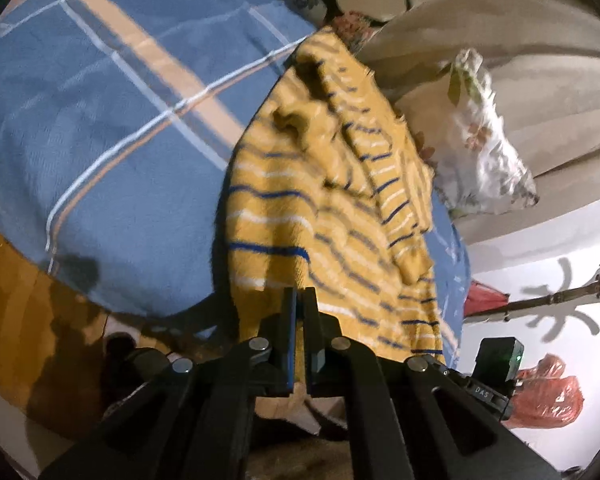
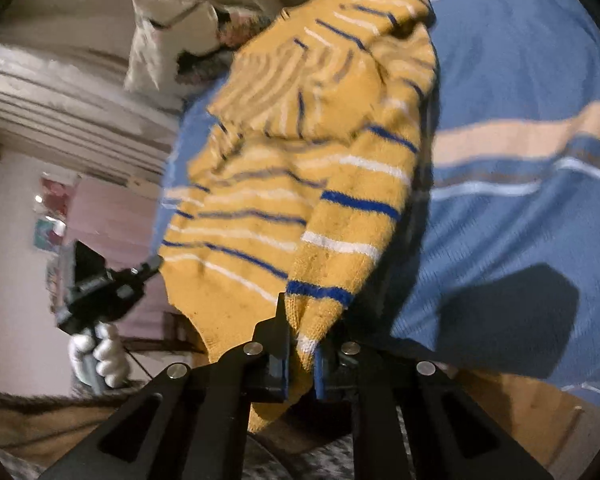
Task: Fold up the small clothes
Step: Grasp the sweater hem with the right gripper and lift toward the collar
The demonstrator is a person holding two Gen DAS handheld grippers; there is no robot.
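Open blue bedspread (image 1: 100,140) is lying beside the sweater (image 1: 320,200), giving free passage on that side. On the opposite side, a floral pillow (image 1: 484,140) and beige bedding (image 1: 520,40) are crowding the sweater's edge, blocking approach there.

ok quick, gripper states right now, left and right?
Left gripper: closed on the hem of the yellow knitted sweater with blue and white stripes.
Right gripper: closed on that sweater's sleeve cuff.

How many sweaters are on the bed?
1. The yellow striped sweater lies on the blue bedspread, and both grippers pinch its near edge: the left gripper and the right gripper. More clothes may be out of view.
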